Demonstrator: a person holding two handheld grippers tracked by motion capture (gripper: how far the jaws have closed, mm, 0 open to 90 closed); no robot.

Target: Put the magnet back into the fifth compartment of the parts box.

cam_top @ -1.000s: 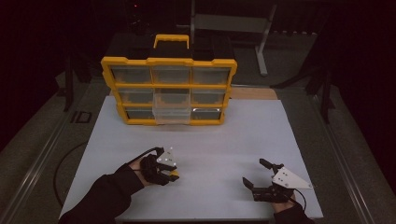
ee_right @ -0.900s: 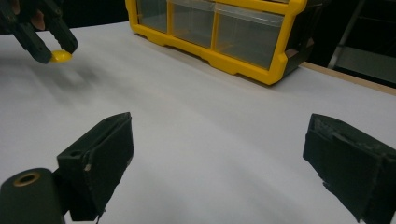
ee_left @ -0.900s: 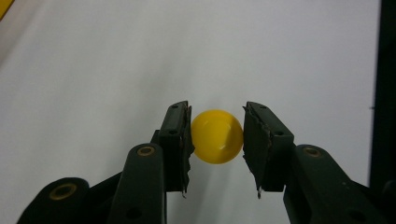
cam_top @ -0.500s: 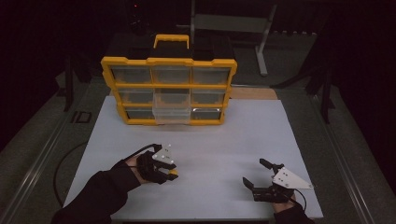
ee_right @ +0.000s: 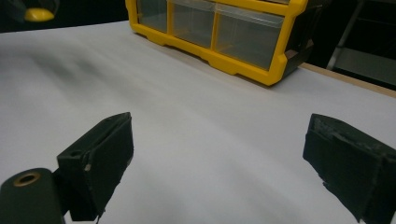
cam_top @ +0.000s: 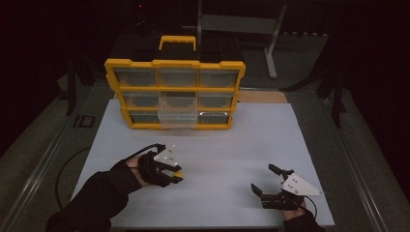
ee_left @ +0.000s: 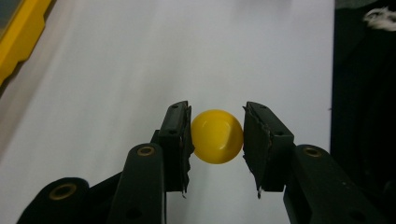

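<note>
Your left gripper (cam_top: 175, 175): clamped on yellow ball (ee_left: 217, 136), lifted clear since a second ago. Right gripper (cam_top: 267, 180): wide open, empty. Likely destination: pulled-out drawer (cam_top: 178, 117) of yellow organizer (cam_top: 175, 93).

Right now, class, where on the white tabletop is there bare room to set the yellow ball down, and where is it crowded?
Bare: the broad middle of the white tabletop, between the left tongs holding the small yellow ball, the open right tongs and the yellow plastic drawer organiser. Crowded: the back strip, where a clear pulled-out drawer juts forward.
</note>
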